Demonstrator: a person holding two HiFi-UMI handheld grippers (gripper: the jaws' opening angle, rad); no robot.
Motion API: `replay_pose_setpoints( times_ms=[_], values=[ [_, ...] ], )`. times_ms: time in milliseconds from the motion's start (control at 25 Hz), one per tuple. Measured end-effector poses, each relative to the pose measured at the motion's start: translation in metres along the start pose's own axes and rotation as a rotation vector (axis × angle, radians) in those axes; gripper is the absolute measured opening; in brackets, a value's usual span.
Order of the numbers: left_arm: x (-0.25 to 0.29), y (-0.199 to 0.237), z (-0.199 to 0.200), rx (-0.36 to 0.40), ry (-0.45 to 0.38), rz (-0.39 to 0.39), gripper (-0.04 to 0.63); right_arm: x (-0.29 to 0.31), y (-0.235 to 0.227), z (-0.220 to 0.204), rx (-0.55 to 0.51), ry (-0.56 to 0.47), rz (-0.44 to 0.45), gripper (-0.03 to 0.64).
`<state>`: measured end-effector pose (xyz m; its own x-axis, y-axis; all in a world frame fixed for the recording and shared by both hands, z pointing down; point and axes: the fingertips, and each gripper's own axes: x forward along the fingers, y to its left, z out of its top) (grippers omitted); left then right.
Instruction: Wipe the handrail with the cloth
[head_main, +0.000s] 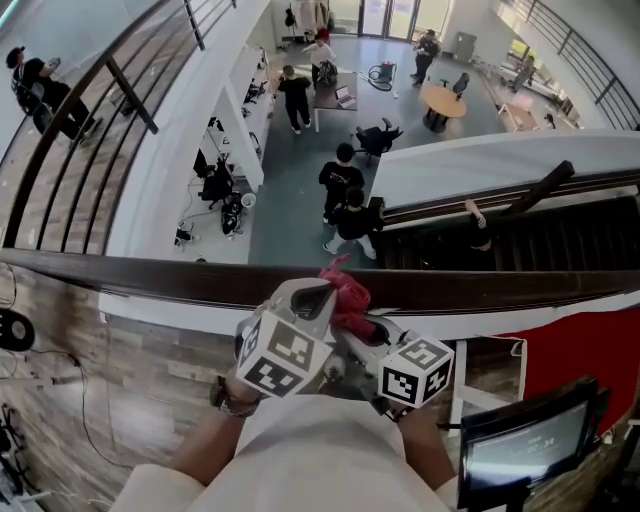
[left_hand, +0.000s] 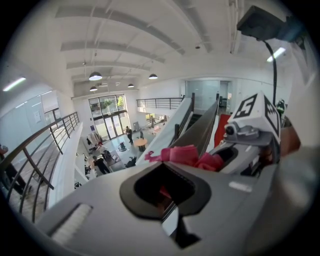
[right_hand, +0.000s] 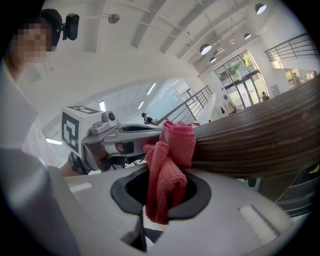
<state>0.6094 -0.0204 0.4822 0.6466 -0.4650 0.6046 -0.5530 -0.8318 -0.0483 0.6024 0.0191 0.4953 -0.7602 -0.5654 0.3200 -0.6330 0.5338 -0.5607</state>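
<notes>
The right tool (right_hand: 162, 195) pinches the red cloth (right_hand: 167, 165), which hangs down through the opening of its jaws. Only its own view shows this, and the cloth's top lying against the brown handrail (right_hand: 260, 145) at 3 o'clock. The left tool (left_hand: 165, 187) has its jaws pressed together on a scrap of red. The rest of the cloth is bunched just past its tip at 12 o'clock. The head view alone shows both tools meeting at the rail, with a lower floor and people (head_main: 342, 180) far beneath at 12 o'clock.
</notes>
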Motion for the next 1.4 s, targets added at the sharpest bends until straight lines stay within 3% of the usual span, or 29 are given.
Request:
replay_pose_setpoints(
  times_ms=[600, 1400],
  values=[
    [-0.017, 0.02, -0.017, 0.024, 0.017, -0.011, 0.003, 0.029, 0.018, -0.003, 0.001, 0.037, -0.019, 0.064],
    [-0.055, 0.065, -0.05, -0.051, 0.006, 0.033, 0.003, 0.084, 0.054, -0.009, -0.008, 0.098, 0.016, 0.064]
  ],
)
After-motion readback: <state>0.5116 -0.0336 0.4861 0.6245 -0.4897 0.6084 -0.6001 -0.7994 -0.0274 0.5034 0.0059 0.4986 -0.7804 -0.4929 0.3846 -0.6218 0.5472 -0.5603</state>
